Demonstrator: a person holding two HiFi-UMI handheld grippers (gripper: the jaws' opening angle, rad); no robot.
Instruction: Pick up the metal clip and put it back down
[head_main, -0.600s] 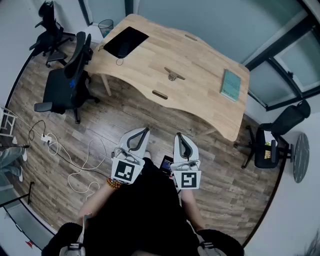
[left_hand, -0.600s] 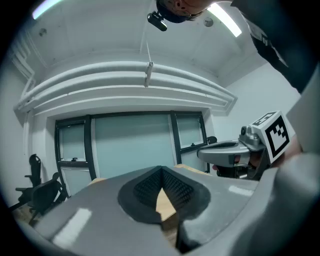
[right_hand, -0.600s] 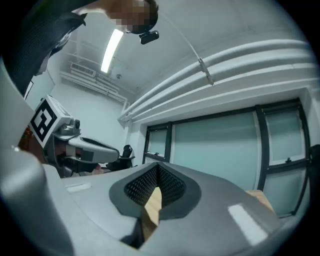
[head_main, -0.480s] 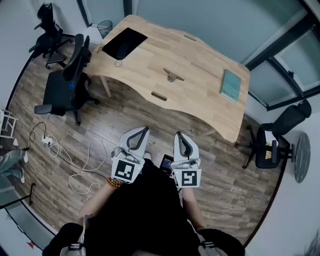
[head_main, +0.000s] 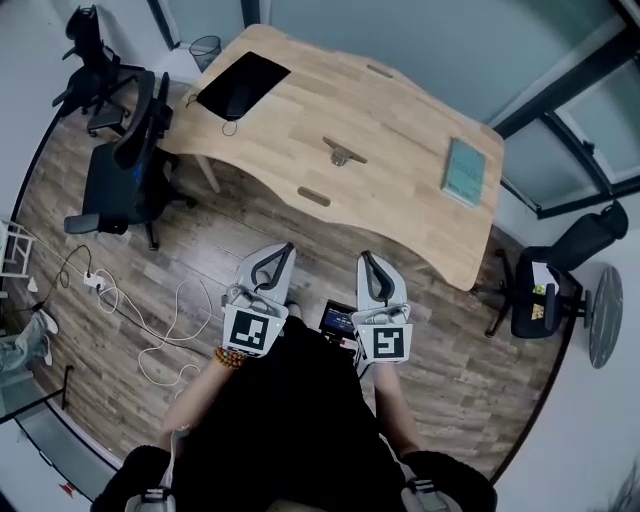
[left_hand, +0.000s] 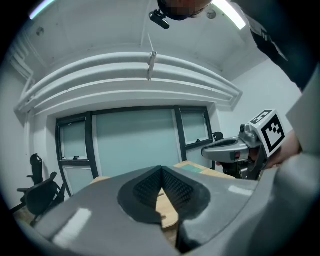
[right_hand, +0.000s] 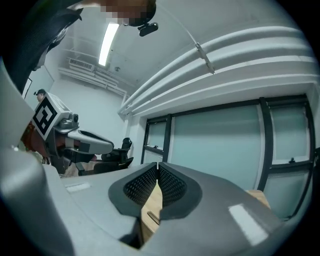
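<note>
Wood floor (head_main: 200, 250) lies under both claws, and a glass wall (left_hand: 135, 145) closes the far side of the room.

The left claw (left_hand: 161, 170) is closed. Its two black pads touch at the tip and nothing is between them. The right claw (right_hand: 157, 165) is pinched almost tight too, with only a thin slit at the tip, and it holds nothing.

Both claws sit side by side, close to the person's body. They point forward at about the same height, toward the table (head_main: 400, 110). A bead bracelet (head_main: 228, 362) shows on the wrist behind the left claw. A small lit screen (head_main: 337, 320) sits low down between the two claws.

Just ahead of the tips there is bare floor, then the near edge of the table. The metal clip (head_main: 343, 155) lies on the middle of the table, well ahead of both claws and touching neither.

Farther ahead and to the right of the right claw lies a teal book (head_main: 462, 170). Farther ahead and to the left of the left claw lies a flat black pad (head_main: 243, 82). A black chair (head_main: 118, 180) stands off to the left of the left claw, with a white cable (head_main: 108, 297) on the floor near it. Another chair (head_main: 540, 300) stands off to the right of the right claw.
</note>
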